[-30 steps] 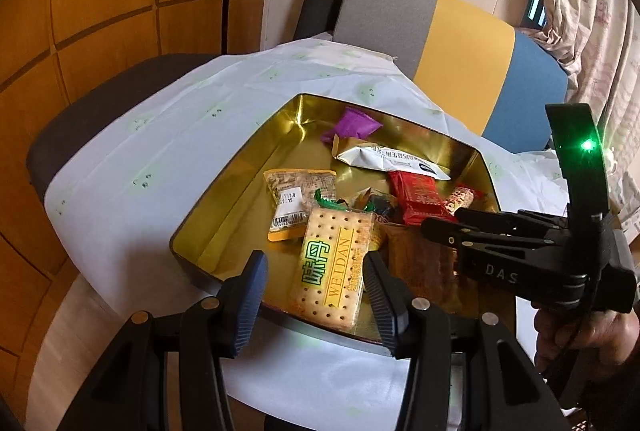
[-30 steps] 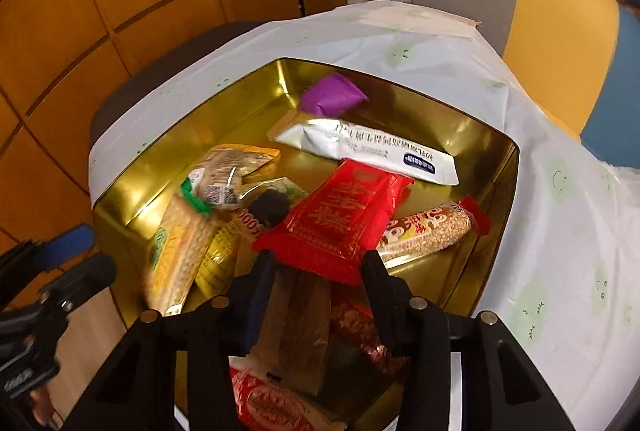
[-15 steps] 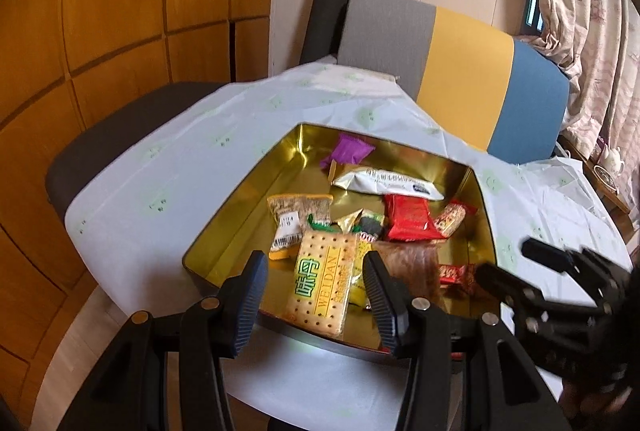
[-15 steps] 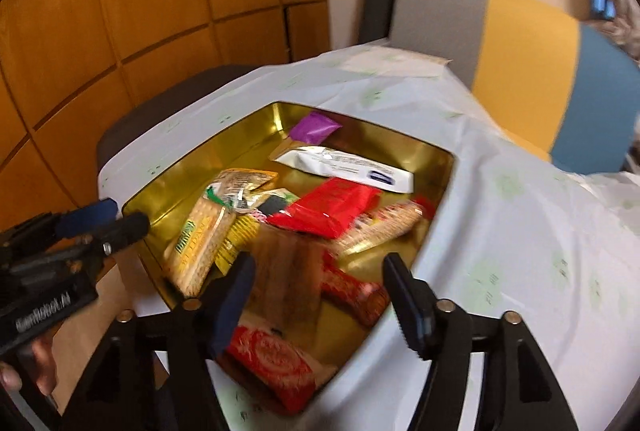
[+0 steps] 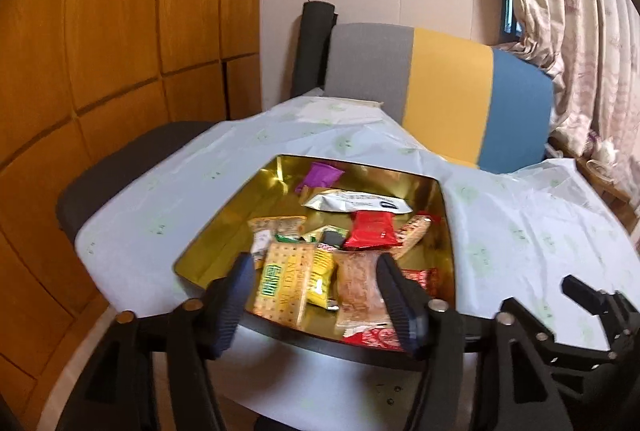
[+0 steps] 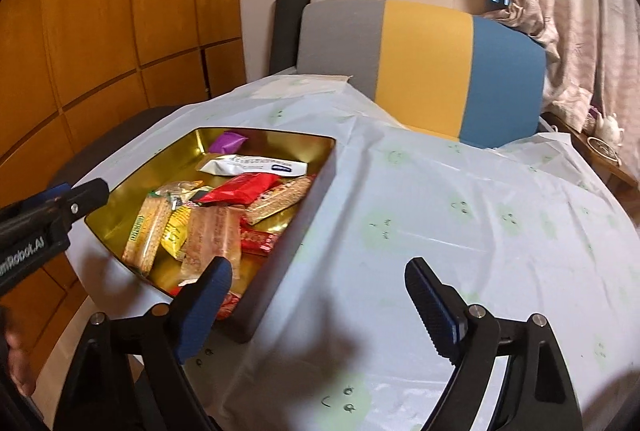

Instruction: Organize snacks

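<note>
A gold tin tray on the pale tablecloth holds several snacks: a purple packet, a white packet, a red packet, a green-lettered cracker pack and a brown clear-wrapped pack. My left gripper hovers before the tin's near edge, its jaws opening with nothing between them. My right gripper is over bare cloth to the right of the tin, its jaws also opening and empty. The left gripper shows at the left edge of the right wrist view.
A chair with a grey, yellow and blue back stands behind the table, with a black roll beside it. A dark grey seat is at the left under the wooden wall panels. Curtains and a small side table with a teapot are at the right.
Both grippers drew back and up from the tin and their jaws spread wider. The right one swung rightward from above the snacks to above the cloth.
</note>
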`<state>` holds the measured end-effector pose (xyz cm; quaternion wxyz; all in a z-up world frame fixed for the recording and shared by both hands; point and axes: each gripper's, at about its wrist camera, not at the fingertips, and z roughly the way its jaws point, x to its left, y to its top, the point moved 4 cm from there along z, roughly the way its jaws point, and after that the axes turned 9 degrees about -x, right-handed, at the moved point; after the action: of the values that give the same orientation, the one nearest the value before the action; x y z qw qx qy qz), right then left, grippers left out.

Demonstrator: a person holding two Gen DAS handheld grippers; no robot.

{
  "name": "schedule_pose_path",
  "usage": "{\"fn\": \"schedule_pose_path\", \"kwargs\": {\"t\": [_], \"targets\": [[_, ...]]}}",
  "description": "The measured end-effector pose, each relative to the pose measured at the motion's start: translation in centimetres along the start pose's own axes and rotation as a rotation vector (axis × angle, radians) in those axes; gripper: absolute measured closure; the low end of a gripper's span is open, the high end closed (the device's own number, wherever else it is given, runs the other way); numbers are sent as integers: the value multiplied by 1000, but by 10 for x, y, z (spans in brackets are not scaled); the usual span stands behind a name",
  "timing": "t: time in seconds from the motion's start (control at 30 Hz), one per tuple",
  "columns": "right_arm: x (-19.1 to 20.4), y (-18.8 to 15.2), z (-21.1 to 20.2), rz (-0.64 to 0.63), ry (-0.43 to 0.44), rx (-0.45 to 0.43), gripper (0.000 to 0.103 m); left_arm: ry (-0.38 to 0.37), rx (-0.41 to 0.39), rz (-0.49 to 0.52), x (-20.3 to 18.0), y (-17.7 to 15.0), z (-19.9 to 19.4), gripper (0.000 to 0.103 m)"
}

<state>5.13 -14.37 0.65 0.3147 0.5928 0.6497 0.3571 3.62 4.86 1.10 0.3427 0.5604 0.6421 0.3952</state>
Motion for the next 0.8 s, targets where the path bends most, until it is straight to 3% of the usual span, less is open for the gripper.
{"fn": "schedule_pose_path", "kwargs": {"t": [0.23,0.8], "targets": [[-9,-7,-6,33,6,6,13,39,-22,-17,-1,0,-5,33],[-10,-12,-9,35,6,2,13,34,-13,-47,4,0,-7,33]]}}
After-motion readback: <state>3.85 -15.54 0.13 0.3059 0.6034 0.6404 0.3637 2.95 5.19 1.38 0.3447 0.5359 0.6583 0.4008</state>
